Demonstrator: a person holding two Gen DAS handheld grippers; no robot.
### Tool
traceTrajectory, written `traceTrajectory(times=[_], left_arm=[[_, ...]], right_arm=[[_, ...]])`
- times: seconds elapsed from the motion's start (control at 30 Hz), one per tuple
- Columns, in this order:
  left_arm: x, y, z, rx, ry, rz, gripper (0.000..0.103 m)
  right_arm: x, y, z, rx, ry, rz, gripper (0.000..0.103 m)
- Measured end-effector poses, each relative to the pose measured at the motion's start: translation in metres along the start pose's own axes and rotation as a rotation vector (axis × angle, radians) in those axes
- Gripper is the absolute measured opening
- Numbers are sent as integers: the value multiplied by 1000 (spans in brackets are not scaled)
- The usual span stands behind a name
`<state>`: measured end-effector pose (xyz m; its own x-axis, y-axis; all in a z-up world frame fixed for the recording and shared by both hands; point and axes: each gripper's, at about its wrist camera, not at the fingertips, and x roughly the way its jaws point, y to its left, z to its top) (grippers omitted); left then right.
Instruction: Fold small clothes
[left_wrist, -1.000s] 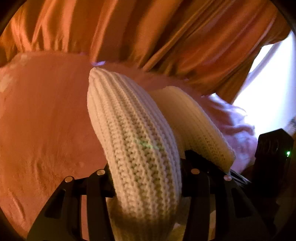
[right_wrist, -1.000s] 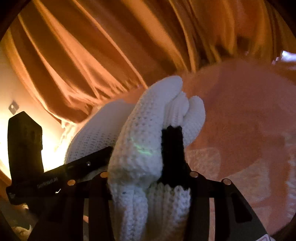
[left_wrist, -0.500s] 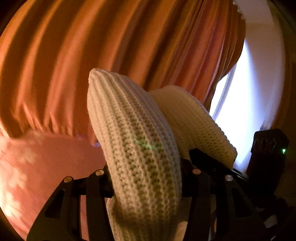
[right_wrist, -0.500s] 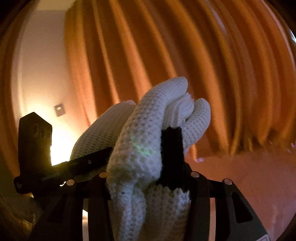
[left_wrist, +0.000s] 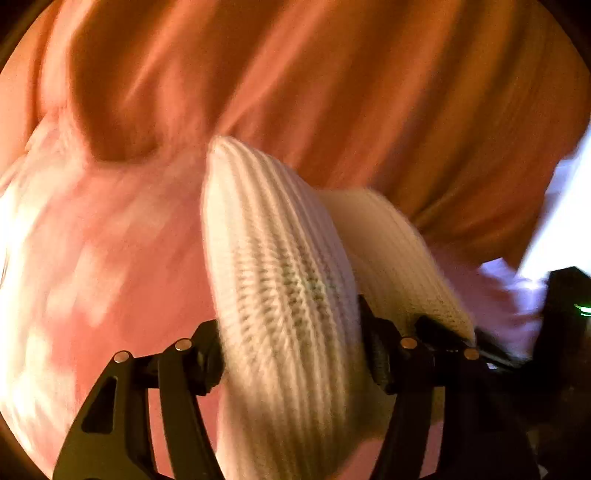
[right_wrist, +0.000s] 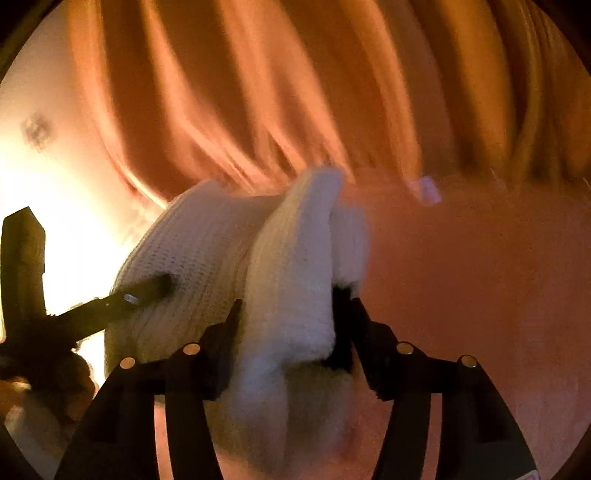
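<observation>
A cream-white ribbed knit garment (left_wrist: 280, 280) is held up in the air between both grippers. My left gripper (left_wrist: 291, 343) is shut on one bunched edge of it. My right gripper (right_wrist: 288, 325) is shut on another bunched edge (right_wrist: 295, 258). The knit stretches between the two grippers; the rest hangs below, out of sight. The right gripper shows at the right edge of the left wrist view (left_wrist: 565, 314). The left gripper shows at the left of the right wrist view (right_wrist: 92, 314), its finger against the knit.
A pink fuzzy bed surface (left_wrist: 92, 258) lies below and ahead, also in the right wrist view (right_wrist: 480, 277). Orange pleated curtains (left_wrist: 332, 92) hang behind it. A bright window (left_wrist: 569, 206) is at the right. A lit wall (right_wrist: 44, 177) is at the left.
Both grippers have tilted back down with the knit garment, so the pink bed surface fills the lower view again. Both views are blurred by motion. The grips on the knit are unchanged.
</observation>
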<state>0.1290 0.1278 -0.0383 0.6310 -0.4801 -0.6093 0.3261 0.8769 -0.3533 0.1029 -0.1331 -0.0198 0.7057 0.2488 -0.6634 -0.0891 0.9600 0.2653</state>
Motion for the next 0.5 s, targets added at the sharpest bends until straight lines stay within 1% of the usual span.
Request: traceTrajectory(times=[0.03, 0.07, 0.1, 0.13, 0.17, 0.23, 0.27, 0.33, 0.37, 0.4, 0.43, 0.47, 0.5], left_arm=[[12, 9, -11, 0, 40, 68, 56], [13, 15, -22, 13, 37, 117, 57], [6, 17, -29, 32, 8, 142, 58], [-1, 17, -30, 42, -4, 149, 58], [-10, 15, -31, 48, -18, 130, 59], [-27, 10, -31, 40, -48, 92, 70], [-32, 7, -34, 45, -54, 75, 72], [-33, -1, -38, 52, -55, 63, 74], [-31, -5, -39, 63, -44, 71, 74], [-27, -8, -41, 76, -37, 79, 74], [-23, -8, -41, 88, -35, 93, 74], [-19, -14, -45, 107, -31, 128, 74], [-18, -15, -49, 117, -24, 145, 74]], right_arm=[[4, -5, -11, 3, 20, -20, 48], [-5, -7, -19, 0, 9, -4, 46], [-15, -6, -22, -10, -8, -7, 46], [-27, -3, -22, -24, -19, -19, 46], [-35, 3, -18, -38, -25, -4, 45], [-45, 15, -13, -58, -34, 12, 45], [-51, 23, -12, -68, -37, 27, 45], [-43, 35, -11, -84, -28, 37, 45], [-31, 40, -17, -101, 5, 26, 45], [-21, 34, -27, -116, 45, 2, 45], [5, 33, -40, -146, 121, -44, 45], [25, 30, -50, -158, 176, -79, 45], [40, 25, -62, -157, 221, -90, 45]])
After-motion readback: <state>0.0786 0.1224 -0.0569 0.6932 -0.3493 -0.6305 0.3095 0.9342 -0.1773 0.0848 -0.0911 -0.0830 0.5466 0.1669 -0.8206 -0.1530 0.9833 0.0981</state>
